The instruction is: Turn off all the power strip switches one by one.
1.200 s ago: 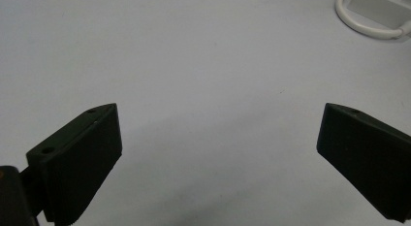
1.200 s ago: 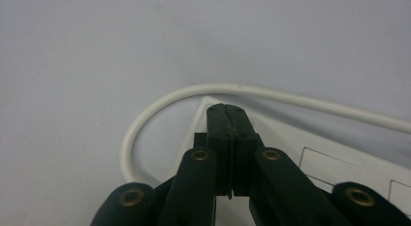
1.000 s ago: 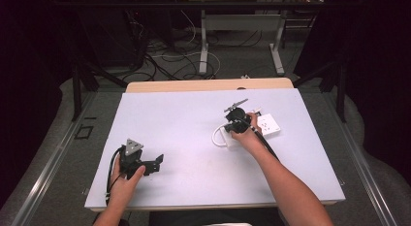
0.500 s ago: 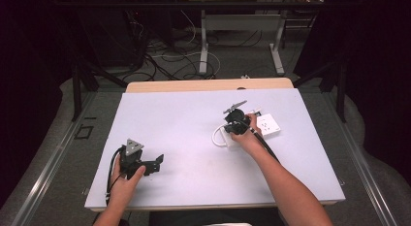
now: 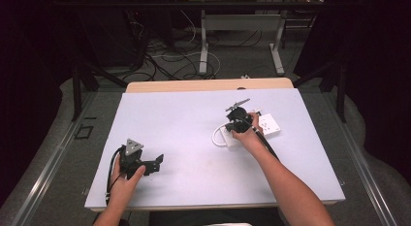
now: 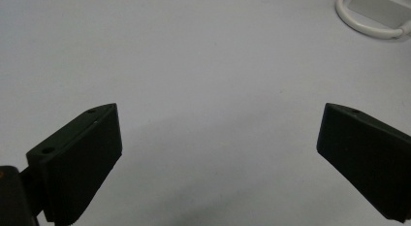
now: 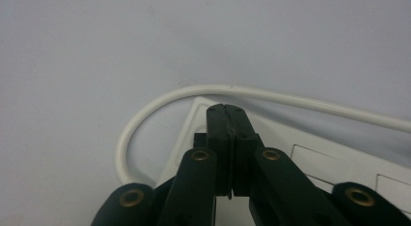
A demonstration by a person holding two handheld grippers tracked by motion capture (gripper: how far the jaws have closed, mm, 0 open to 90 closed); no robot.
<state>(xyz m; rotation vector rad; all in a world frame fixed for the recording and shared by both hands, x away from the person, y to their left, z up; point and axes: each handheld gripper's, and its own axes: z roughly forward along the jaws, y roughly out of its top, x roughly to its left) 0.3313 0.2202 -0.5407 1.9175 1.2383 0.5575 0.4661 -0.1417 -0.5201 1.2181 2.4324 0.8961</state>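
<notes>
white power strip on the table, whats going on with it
A person sits at a table with a hand-held gripper in each hand. The right hand-held gripper has its jaws shut and its tip sits over the end of the white power strip, where the white cord loops around. Whether it actually presses on the strip is hard to tell. The left hand-held gripper rests well away near the front edge, with its jaws wide open and nothing between them.
</notes>
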